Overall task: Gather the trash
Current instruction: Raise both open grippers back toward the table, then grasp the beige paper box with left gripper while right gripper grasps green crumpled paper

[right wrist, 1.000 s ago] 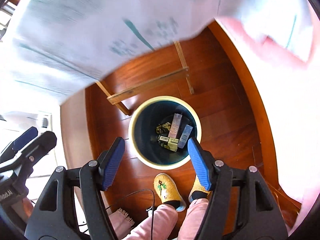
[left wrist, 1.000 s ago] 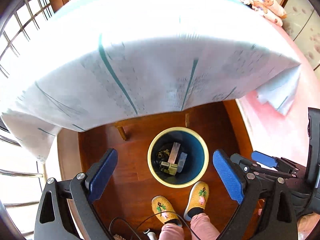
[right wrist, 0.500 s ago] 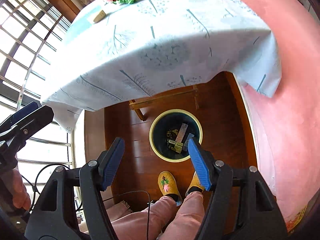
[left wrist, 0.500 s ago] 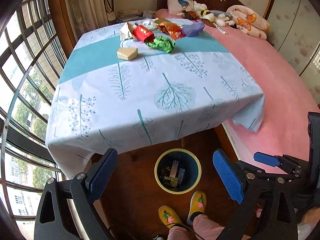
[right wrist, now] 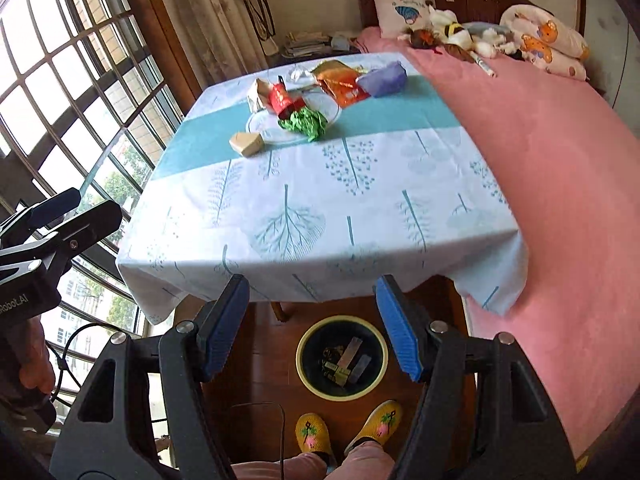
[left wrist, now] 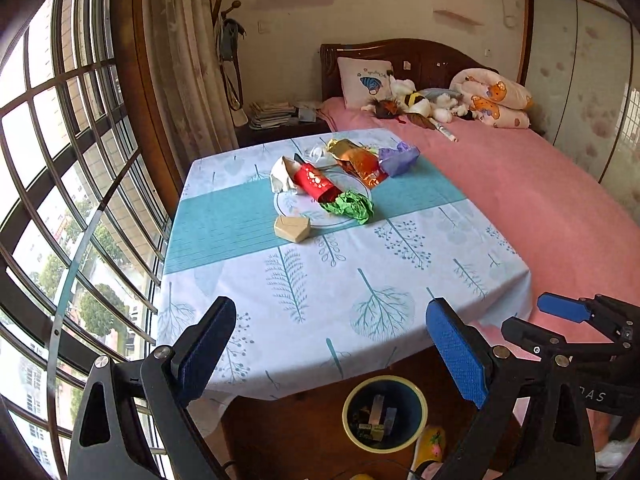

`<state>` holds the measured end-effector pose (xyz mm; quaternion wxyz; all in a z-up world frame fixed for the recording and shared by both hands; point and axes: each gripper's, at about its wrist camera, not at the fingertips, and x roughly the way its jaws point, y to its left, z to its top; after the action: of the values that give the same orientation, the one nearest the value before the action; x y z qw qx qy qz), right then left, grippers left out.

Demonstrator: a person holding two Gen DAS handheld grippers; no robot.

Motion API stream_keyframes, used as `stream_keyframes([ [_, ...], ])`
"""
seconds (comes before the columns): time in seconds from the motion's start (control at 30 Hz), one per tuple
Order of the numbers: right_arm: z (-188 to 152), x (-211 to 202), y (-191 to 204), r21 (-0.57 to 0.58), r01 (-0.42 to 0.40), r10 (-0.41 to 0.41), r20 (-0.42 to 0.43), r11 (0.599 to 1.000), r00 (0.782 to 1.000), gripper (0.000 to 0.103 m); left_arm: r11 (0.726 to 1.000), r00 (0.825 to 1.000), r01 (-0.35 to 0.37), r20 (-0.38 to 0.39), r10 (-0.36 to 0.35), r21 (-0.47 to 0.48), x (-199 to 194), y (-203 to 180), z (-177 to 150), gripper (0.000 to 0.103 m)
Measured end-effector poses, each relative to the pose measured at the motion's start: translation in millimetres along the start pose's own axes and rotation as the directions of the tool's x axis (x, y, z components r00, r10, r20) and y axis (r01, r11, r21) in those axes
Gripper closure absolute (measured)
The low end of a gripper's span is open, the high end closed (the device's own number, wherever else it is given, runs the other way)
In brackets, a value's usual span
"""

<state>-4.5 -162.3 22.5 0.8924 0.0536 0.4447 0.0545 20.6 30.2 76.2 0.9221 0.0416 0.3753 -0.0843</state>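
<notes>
Left wrist view: both hand-held grippers empty, trash on the surface.
The left hand-held gripper (left wrist: 332, 352) and right hand-held gripper (right wrist: 310, 326) are spread wide, holding nothing. Crumpled trash (left wrist: 348, 206) sits far back on the surface (left wrist: 360, 280). The bin (right wrist: 342, 358) stands on the floor below.

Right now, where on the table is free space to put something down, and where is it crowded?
The tablecloth is bare along the near edge, from the tan box toward you. The far middle is crowded: red tube, green wrapper, orange bag, purple bag.
</notes>
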Motion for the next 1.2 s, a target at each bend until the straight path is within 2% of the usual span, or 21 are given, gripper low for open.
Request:
stream_keyframes([
  [0.23,32,9,6,0.005,-0.012,0.012,0.021,1.000,1.000,0.040,0.997,0.998,-0.058,0.019,0.059,-0.054,2,29,28,0.006],
  [0.53,83,54,5,-0.053,-0.065,0.066,0.012,0.996,0.998,0.040,0.988,0.996,-0.069,-0.073,0.059,-0.139,54,46,62,0.006],
  [0.83,149,139,-12,-0.126,-0.144,0.138,-0.060,0.982,0.989,0.040,0.969,0.980,-0.135,-0.169,0.101,-0.208,142,40,99,0.006],
  [1.0,189,199,-23,-0.170,-0.184,0.166,-0.112,0.968,0.980,0.040,0.968,0.967,-0.163,-0.226,0.119,-0.191,206,38,121,0.006],
  [1.2,221,280,-24,-0.257,-0.211,0.172,-0.165,0.943,0.971,0.040,0.965,0.944,-0.182,-0.307,0.119,-0.186,283,51,126,0.006],
])
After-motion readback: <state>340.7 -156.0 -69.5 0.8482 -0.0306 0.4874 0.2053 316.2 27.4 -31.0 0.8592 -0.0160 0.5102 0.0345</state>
